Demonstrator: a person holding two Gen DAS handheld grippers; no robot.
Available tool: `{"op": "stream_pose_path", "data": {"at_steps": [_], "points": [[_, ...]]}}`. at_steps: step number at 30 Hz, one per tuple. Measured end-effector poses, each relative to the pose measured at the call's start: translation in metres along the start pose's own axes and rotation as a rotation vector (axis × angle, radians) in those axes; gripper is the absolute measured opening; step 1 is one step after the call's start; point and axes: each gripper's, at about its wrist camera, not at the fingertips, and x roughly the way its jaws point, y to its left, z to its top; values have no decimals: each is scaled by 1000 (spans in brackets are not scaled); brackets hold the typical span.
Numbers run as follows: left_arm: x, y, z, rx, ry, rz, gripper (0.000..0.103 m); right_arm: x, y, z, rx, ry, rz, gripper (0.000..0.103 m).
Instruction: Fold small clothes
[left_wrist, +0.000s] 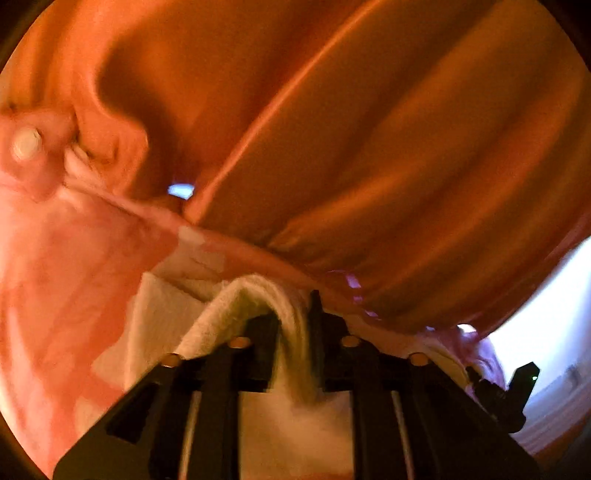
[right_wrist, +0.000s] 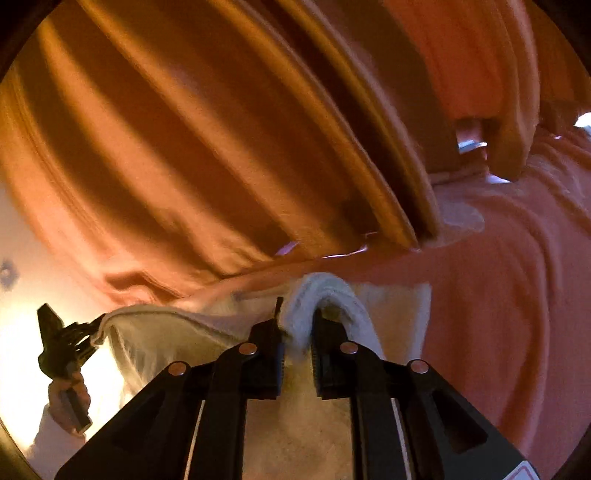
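An orange garment (left_wrist: 332, 129) with a white ribbed edge (left_wrist: 236, 295) hangs close in front of both cameras and fills most of each view. A pale snap button (left_wrist: 26, 144) sits at its left. My left gripper (left_wrist: 293, 314) is shut on a fold of the white edge. My right gripper (right_wrist: 299, 314) is also shut on a fold of the white edge (right_wrist: 325, 288) of the garment (right_wrist: 184, 147). The left gripper (right_wrist: 55, 339) also shows at the left of the right wrist view, with the edge stretched taut from it. The right gripper (left_wrist: 517, 384) shows at the lower right of the left wrist view.
A person's hand (right_wrist: 70, 398) holds the left gripper's handle. A bright pale background (left_wrist: 546, 325) shows past the cloth at the right, and a bright patch (right_wrist: 22, 350) at the left. The cloth hides everything else.
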Motion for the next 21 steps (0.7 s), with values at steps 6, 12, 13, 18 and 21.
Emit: {"op": "stream_pose_path", "data": {"at_steps": [6,12,13,18,21], "points": [[21,42,-38,-119,42,41,75,11,-16,-23,14,-22,-114,60],[-20,81,-108,-157,70,59,84,-9,-46,-107,-19,117,-245,72],[-23,83,-114,-161,56,47,84,-7,-57,-117,28,147,-239,72],[-29,66,-115,-106,-49,180,84,2,-68,-123,157,167,-110,79],[-46,64,-114,-168,-160,255,94,14,-63,-123,195,186,-58,79]]}}
